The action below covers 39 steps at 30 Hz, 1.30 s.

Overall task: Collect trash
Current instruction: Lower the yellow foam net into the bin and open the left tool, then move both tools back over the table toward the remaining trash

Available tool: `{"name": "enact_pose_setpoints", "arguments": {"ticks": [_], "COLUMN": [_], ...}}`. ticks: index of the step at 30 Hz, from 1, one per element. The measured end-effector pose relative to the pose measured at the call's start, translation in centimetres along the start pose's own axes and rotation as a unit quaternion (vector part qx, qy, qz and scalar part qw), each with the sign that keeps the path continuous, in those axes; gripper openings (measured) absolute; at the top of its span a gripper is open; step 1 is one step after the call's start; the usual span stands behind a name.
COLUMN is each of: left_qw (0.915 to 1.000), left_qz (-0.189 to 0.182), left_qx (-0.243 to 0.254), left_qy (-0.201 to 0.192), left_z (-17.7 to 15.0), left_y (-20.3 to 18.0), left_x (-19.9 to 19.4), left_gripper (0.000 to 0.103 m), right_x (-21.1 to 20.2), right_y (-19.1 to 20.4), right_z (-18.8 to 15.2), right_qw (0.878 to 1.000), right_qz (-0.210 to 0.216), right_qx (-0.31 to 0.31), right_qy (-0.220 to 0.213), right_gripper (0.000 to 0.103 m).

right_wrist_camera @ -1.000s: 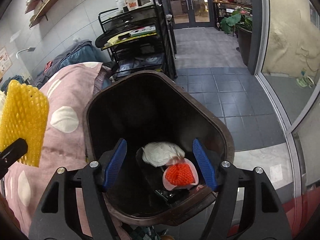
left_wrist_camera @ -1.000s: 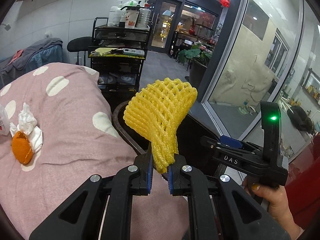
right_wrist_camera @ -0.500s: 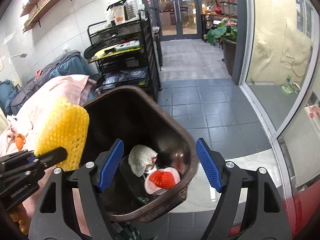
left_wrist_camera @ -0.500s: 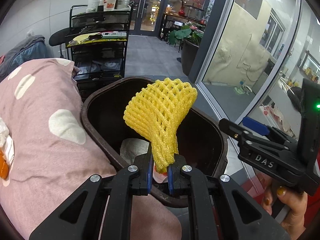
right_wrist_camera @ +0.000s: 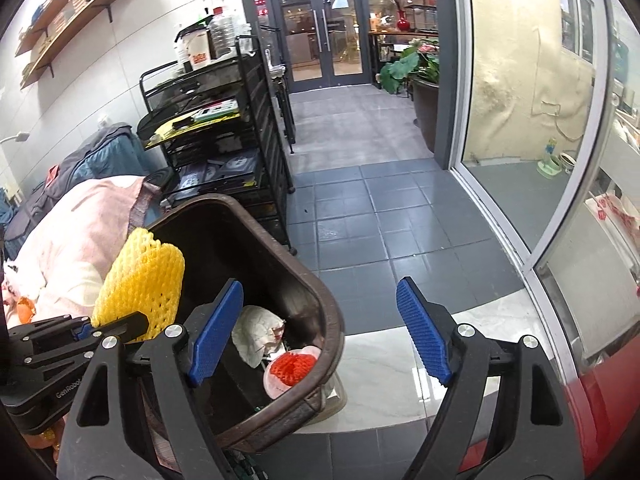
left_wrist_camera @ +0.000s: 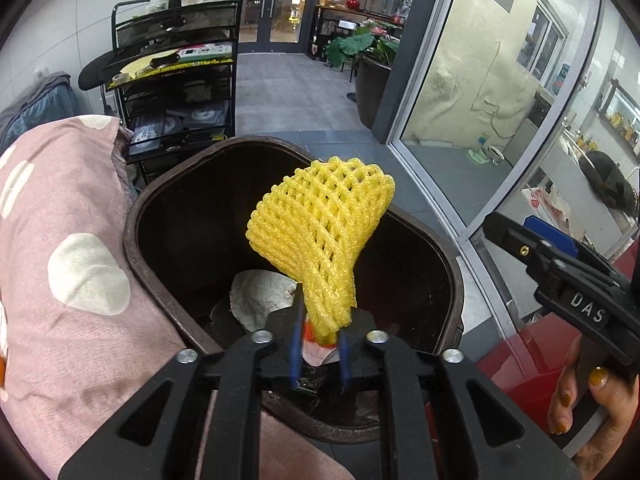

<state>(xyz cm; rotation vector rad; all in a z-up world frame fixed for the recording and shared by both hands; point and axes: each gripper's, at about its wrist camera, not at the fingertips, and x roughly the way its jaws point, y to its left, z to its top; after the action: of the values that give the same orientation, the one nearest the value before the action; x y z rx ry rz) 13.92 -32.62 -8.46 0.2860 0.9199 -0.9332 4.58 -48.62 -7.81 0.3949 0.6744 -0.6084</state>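
Two grippers are at work here, and the nearer matter is the left gripper, whose jaws are opening at this moment with the narrow stem of the yellow foam net between them; in the left wrist view the blue pads are blurred and seem to stand a little off the stem, so I judge the net is just being let go. The net hangs directly over the mouth of the brown trash bin, with its wide end upward. The step in hand is therefore the drop of this piece of trash into the bin. Inside the bin, below the net, lie a crumpled white paper and a red foam net on a pale wrapper. The right gripper holds nothing; its jaws are wide and opening a little more, and it looks past the bin's right rim to the grey tiled floor. Left of the bin lies a pink cloth with white dots, and on it, near the left edge of the right wrist view, an orange peel with white tissue waits. The next move, I think, needs the left jaws to part enough that the light net falls free and does not cling to a pad, and then one hand must go to the peel. Farther back stand a black wire rack and glass doors.
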Motion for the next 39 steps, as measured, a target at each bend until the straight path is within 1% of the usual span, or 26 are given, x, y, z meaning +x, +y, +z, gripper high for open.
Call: {"name": "enact_pose_setpoints", "arguments": {"ticks": [1,2,3,4,6,7,9,13,17,26,33,39], "left_qw": [1.0,1.0,0.9999,0.9998,0.9996,0.9996,0.9995,0.9995,0.9991,0.9962,0.9922,0.9877], "left_qz": [0.0,0.001,0.003,0.004,0.004,0.003,0.007,0.002,-0.002,0.002,0.009,0.044], "left_qx": [0.001,0.003,0.004,0.006,0.012,0.016,0.02,0.01,0.002,0.009,-0.012,-0.031], "left_qy": [-0.001,-0.004,-0.011,-0.018,-0.025,-0.023,-0.022,-0.029,-0.043,-0.087,-0.124,-0.147], "left_z": [0.0,-0.1,-0.2,-0.2,-0.4,-0.6,-0.5,-0.7,-0.9,-1.7,-3.3,-5.0], "left_y": [-0.1,-0.2,-0.4,-0.4,-0.7,-0.9,-0.9,-0.6,-0.3,-0.4,1.1,3.1], "left_x": [0.1,0.0,-0.1,0.0,0.0,0.0,0.1,-0.6,-1.7,-5.4,-9.1,-12.0], "left_gripper": [0.045,0.057,0.076,0.084,0.086,0.089,0.092,0.097,0.097,0.097,0.097,0.097], "right_x": [0.0,0.1,0.2,0.2,0.3,0.3,0.3,0.2,0.1,-0.4,-1.1,-2.2], "right_y": [-0.2,-0.3,-0.5,-0.6,-0.9,-1.0,-1.2,-1.3,-1.2,0.0,2.7,6.7], "right_z": [0.0,0.1,0.1,0.1,0.1,0.1,0.1,0.3,0.4,0.6,0.8,0.6], "right_qw": [1.0,1.0,1.0,1.0,1.0,1.0,1.0,1.0,1.0,1.0,0.999,0.997], "right_qz": [-0.001,-0.002,-0.002,-0.002,-0.006,-0.006,-0.007,-0.01,-0.009,0.005,0.033,0.07], "right_qx": [0.003,0.005,0.01,0.013,0.019,0.02,0.021,0.023,0.028,0.023,0.001,-0.034], "right_qy": [0.001,0.002,0.003,0.003,0.001,0.001,0.001,-0.003,-0.005,-0.01,-0.017,-0.026], "right_gripper": [0.079,0.08,0.081,0.085,0.088,0.088,0.088,0.089,0.09,0.09,0.093,0.093]}}
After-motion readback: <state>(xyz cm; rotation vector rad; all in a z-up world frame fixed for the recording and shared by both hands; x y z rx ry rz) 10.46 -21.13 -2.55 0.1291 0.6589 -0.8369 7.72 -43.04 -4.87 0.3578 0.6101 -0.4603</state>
